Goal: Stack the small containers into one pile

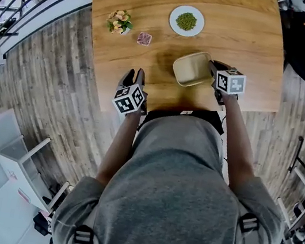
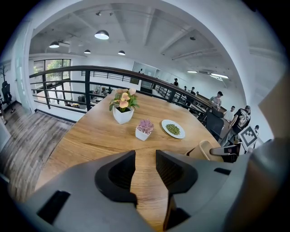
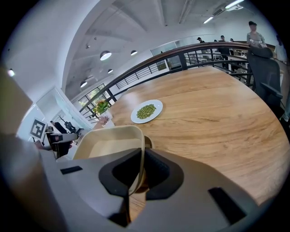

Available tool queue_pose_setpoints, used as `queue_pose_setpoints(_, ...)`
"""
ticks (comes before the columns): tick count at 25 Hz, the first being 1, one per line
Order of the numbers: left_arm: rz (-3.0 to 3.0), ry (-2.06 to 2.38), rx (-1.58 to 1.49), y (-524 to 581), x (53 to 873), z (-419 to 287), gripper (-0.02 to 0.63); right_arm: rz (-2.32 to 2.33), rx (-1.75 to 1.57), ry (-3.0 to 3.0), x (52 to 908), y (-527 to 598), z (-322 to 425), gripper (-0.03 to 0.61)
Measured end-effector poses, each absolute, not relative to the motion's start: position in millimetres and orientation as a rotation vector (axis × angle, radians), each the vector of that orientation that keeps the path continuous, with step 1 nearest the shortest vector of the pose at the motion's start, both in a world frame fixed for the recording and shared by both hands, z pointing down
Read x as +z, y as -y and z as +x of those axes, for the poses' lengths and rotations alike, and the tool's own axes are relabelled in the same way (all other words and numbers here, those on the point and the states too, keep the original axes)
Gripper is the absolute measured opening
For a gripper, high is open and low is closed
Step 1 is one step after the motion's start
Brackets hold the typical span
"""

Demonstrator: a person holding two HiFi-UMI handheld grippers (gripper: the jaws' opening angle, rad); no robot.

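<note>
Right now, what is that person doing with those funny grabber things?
A person holds a grabber in each hand over a wooden table. The right gripper is pinching the wall of a beige container. The left gripper is open and empty, near the table's front edge. A plate of green bits and two little potted plants sit farther back.

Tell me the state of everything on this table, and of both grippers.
left gripper: open, empty
right gripper: shut on the beige container
beige container: empty, held by its rim
white plate: flat, holding green beans
flower pot: upright
small pink plant pot: upright
</note>
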State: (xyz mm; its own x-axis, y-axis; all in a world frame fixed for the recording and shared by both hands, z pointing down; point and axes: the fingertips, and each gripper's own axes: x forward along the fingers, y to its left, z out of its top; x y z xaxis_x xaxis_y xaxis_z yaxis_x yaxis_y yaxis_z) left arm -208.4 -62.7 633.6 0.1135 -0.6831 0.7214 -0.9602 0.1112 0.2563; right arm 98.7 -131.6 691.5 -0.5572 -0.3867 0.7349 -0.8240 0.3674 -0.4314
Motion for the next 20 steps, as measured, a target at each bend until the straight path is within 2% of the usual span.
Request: queue_pose_setpoints(20, 1.633, 1.638, 0.454, 57.6, 633.9, -217.1, 0.153, 1.097, 1.046, 2.044, 697.8, 135.9, 101.1, 0.021)
